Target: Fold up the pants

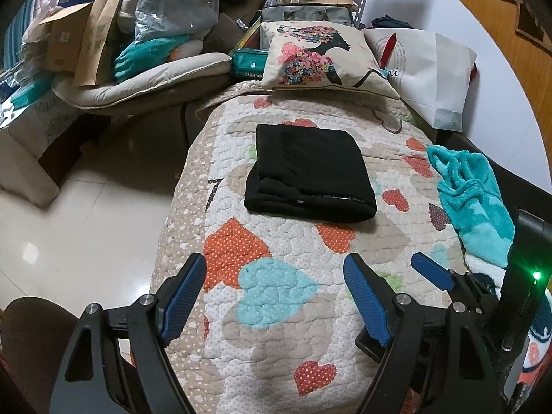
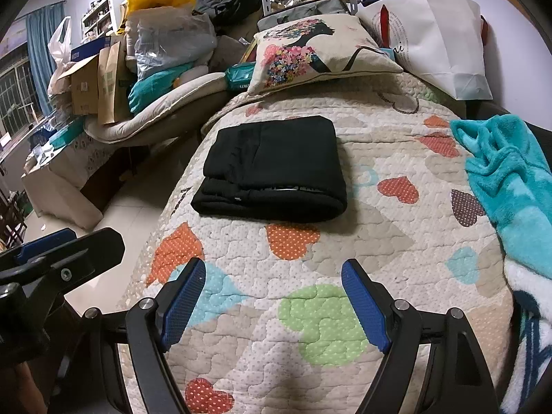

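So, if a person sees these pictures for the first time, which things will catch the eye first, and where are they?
The black pants, folded into a compact rectangle, lie in the middle of the heart-patterned quilt and stand out strongly against it. Behind them a cushion printed with a flower-haired woman leans at the far end, and a turquoise fleece blanket is crumpled at the right edge. In front, the left claw and right claw are open and empty.

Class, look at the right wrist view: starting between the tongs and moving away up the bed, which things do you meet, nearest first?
Right tongs → green patch on the quilt → orange heart patch → folded black pants → printed cushion.
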Motion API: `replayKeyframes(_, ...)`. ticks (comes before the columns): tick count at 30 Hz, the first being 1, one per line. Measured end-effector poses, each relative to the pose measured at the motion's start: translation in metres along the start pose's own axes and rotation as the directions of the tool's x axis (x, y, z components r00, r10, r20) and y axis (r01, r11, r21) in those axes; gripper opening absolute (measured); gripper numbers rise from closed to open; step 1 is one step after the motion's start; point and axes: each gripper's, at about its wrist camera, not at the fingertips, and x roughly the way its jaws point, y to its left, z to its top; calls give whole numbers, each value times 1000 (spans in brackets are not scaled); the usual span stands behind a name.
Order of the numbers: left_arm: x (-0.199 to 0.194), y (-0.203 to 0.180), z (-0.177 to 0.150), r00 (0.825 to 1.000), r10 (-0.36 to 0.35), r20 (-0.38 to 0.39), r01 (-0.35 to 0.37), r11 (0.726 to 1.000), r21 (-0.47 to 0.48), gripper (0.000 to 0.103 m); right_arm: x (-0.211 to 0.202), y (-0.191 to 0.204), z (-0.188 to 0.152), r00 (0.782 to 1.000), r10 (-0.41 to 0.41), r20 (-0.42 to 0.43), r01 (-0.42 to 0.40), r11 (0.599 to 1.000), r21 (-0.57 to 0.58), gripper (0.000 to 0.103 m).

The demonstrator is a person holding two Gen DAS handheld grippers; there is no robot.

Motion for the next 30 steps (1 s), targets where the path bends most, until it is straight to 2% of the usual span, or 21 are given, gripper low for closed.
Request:
replayKeyframes(7, 1, 2, -1, 1000, 16, 9, -16, 1000, 5, 81, 2, 1, -1, 1000, 1, -8, -1, 1000, -4, 86)
replayKeyframes(11, -6, 0, 0, 996, 54, 74, -56, 998, 27, 81, 3, 2, -1, 1000, 1, -8, -1, 1000, -4, 86)
replayKeyframes(13, -19, 0, 0, 984, 86, 157, -91, 996, 26, 81, 3, 2, -1, 1000, 0, -7, 0, 1000, -4, 86)
replayKeyframes(15, -31, 0, 2, 967, 110, 229, -118, 993, 21, 89, 3, 2, -1, 1000, -2, -4, 2, 1000, -2, 86)
replayKeyframes(16, -38, 0, 3, 954, 123, 273, -132, 991, 16, 96, 3, 2, -1, 1000, -2, -4, 2, 1000, -1, 86)
replayKeyframes(17, -44, 0, 3, 942, 130, 309, -141, 990, 13, 98, 3, 2, -1, 1000, -2, -3, 2, 1000, 2, 86)
replayKeyframes(19, -53, -1, 6, 923, 133, 361, -149, 989, 16, 100, 2, 2, -1, 1000, -2, 0, 2, 1000, 3, 86)
replayKeyframes(22, -60, -2, 12, 910, 152, 385, -174, 984, 23, 103, 0, 1, 0, 1000, -2, 6, 2, 1000, 3, 86)
replayKeyframes(23, -59, -1, 14, 911, 153, 383, -172, 985, 16, 103, 0, 1, 0, 1000, -1, 8, 1, 1000, 4, 86)
replayKeyframes(24, -57, 1, 17, 919, 140, 369, -153, 988, 7, 103, -1, 0, 0, 1000, -1, 9, 1, 1000, 5, 86)
replayKeyframes(25, -50, 4, 23, 936, 112, 332, -117, 993, -5, 103, -2, -1, 1, 1000, 0, 8, 0, 1000, 7, 86)
replayKeyframes(26, -37, 9, 32, 964, 73, 256, -70, 997, -20, 103, -3, -3, 4, 1000, 1, 8, -1, 1000, 12, 86)
replayKeyframes(27, -28, 12, 37, 978, 51, 204, -46, 998, -32, 103, -4, -6, 7, 1000, 4, 6, -4, 1000, 21, 86)
replayKeyframes(28, -11, 18, 47, 993, 1, 122, 7, 998, -60, 103, -5, -10, 12, 1000, 8, 7, -8, 999, 36, 86)
replayKeyframes(30, 14, 23, 60, 997, -64, 37, 67, 994, -91, 103, -8, -23, 30, 1000, 30, 1, -30, 996, 80, 86)
